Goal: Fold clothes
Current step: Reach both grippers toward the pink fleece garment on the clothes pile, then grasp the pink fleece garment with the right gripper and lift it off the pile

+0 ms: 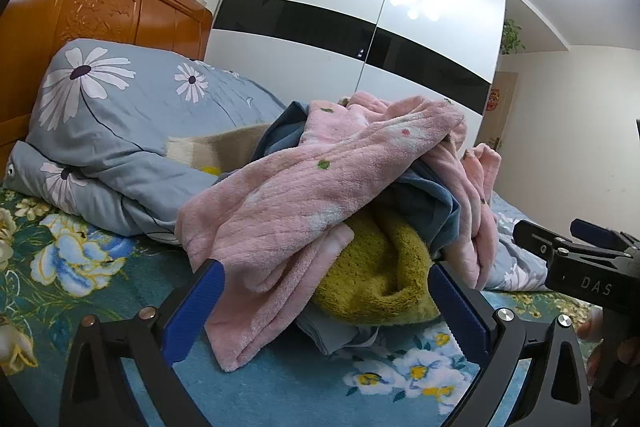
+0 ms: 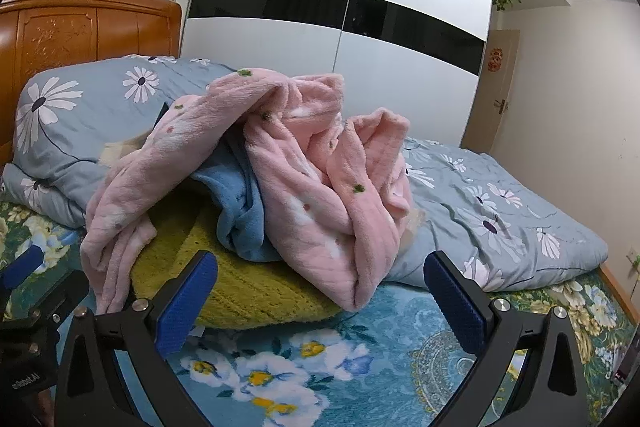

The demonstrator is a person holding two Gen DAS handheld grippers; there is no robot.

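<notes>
Clothes pile [image 2: 248,195] is sitting on the floral bed sheet [image 2: 360,359], backed against the folded grey-blue daisy quilt [image 2: 500,211].

- Pink fleece garment [image 2: 320,195] is draping over the top of the pile; a blue garment [image 2: 240,203] is lying under it and a yellow-green knit [image 2: 248,291] at the bottom, touching the sheet.
- Near edge of the knit is lying just beyond the right gripper [image 2: 320,299]. Its jaws are standing wide apart, holding nothing.
- Left gripper [image 1: 326,307] is also standing wide open and empty; the pink hem [image 1: 240,331] and the knit are showing between its fingers, contact not discernible.
- Open sheet is lying in front of the pile and toward the right bed edge.
- Wooden headboard [image 1: 100,7] and white wardrobe [image 1: 360,7] are bounding the far side.
- No containers are visible.
</notes>
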